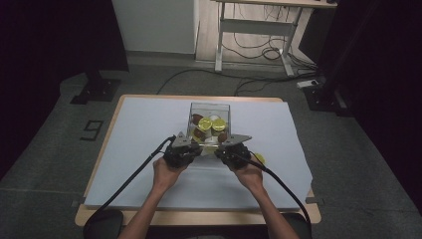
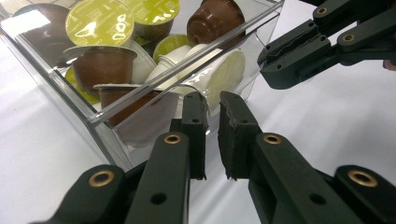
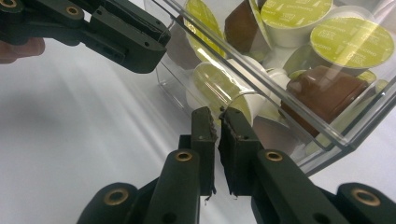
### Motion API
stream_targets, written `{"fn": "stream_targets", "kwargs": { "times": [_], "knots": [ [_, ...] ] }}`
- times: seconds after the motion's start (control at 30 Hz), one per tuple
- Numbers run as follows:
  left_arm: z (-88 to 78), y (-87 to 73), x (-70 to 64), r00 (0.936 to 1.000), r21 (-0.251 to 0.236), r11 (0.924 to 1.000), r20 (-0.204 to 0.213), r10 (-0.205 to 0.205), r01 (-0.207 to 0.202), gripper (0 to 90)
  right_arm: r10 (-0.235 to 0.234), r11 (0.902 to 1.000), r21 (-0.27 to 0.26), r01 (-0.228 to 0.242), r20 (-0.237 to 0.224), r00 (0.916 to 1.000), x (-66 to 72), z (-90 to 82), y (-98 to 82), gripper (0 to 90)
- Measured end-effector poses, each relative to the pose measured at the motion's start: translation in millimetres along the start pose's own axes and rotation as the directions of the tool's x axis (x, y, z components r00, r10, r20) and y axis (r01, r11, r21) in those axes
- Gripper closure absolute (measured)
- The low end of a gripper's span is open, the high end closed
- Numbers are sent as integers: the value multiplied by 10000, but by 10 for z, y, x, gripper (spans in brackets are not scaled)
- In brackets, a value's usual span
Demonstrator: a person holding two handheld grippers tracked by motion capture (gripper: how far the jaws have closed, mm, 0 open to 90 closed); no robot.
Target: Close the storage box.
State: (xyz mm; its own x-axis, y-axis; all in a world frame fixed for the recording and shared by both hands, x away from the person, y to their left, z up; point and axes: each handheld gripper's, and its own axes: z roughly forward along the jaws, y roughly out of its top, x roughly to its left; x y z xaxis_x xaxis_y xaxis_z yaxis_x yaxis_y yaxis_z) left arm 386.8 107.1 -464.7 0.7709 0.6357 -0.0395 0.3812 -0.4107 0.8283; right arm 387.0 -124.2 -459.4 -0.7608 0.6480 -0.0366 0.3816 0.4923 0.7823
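A clear plastic box (image 1: 209, 107) full of coffee capsules (image 1: 205, 122) sits mid-way across the white surface (image 1: 139, 129). The left gripper (image 2: 212, 100) and the right gripper (image 3: 217, 116) meet at its near wall, each with jaws pressed together on the thin clear edge. A yellow capsule (image 1: 259, 158) lies just beside the right hand (image 1: 247, 175).

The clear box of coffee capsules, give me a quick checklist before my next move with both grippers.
1. Clear box upright on the white sheet: ok.
2. Capsules all inside the box: not ok, a yellow one lies on the sheet by the right hand.
3. Left gripper shut, at the box's near wall: ok.
4. Right gripper shut, at the same wall: ok.
5. Either gripper pinching the wall: cannot tell.
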Motion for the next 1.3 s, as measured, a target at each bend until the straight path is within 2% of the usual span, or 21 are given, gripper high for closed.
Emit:
{"fn": "stream_targets", "kwargs": {
  "times": [0.67, 1.3],
  "knots": [
    [89, 43, 45, 9989, -126, 9998, -436, -160, 154, 805, 121, 9999, -91, -117, 424, 9990, -62, 81, 52, 825],
    [181, 56, 59, 9987, -185, 9995, -431, -274, 267, 802, 217, 9998, -68, -212, 780, 9967, -103, 108, 71, 823]
  ]
}}
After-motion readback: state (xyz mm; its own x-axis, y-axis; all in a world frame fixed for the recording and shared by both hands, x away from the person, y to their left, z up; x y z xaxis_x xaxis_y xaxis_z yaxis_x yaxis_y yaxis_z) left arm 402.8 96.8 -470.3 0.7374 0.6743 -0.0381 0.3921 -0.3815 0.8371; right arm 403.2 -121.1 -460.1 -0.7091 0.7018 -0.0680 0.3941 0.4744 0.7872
